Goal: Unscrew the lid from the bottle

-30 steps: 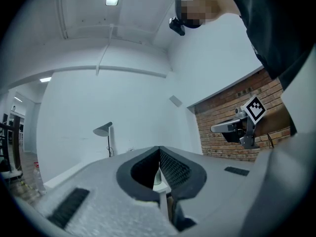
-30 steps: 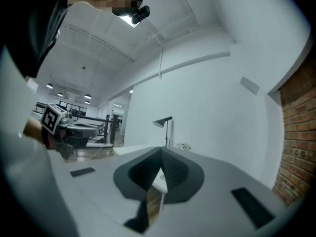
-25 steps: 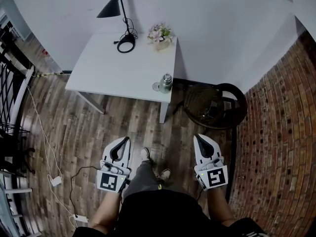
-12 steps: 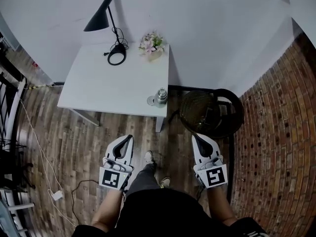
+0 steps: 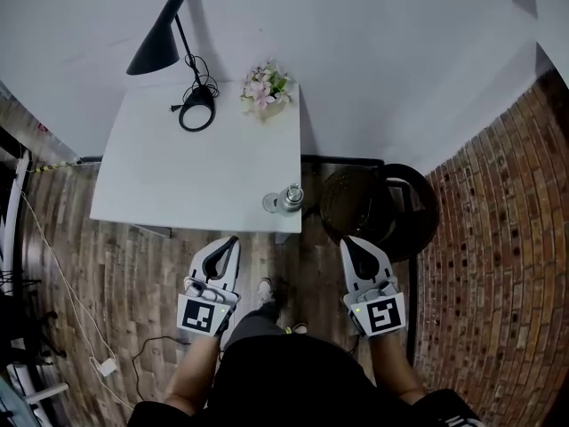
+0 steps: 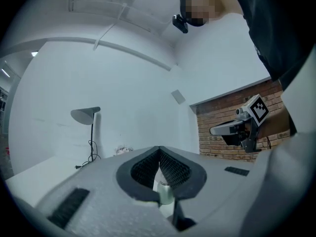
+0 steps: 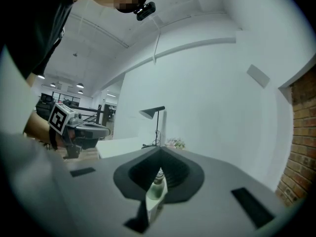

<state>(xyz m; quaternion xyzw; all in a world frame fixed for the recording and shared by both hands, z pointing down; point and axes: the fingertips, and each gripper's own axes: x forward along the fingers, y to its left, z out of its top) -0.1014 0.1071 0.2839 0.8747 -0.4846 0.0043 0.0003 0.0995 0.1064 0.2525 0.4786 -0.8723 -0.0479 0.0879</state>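
A small clear bottle (image 5: 291,197) with a metal lid stands upright near the front right corner of the white table (image 5: 178,176). Both grippers hang over the wooden floor, short of the table's front edge and apart from the bottle. My left gripper (image 5: 232,241) is shut and empty, below and left of the bottle. My right gripper (image 5: 348,242) is shut and empty too, below and right of it. In the left gripper view the bottle (image 6: 166,191) shows far off behind the closed jaws. It appears the same way in the right gripper view, the bottle (image 7: 157,185) small and distant.
A black desk lamp (image 5: 162,41) and a pot of flowers (image 5: 264,87) stand at the table's far side. A dark wicker basket (image 5: 373,205) sits on the floor right of the table. A brick wall (image 5: 498,238) runs along the right. Cables (image 5: 62,265) lie on the floor at left.
The table and bottle have drawn closer to the grippers as the person stepped forward. Both grippers stay shut and keep their places in front of the body.
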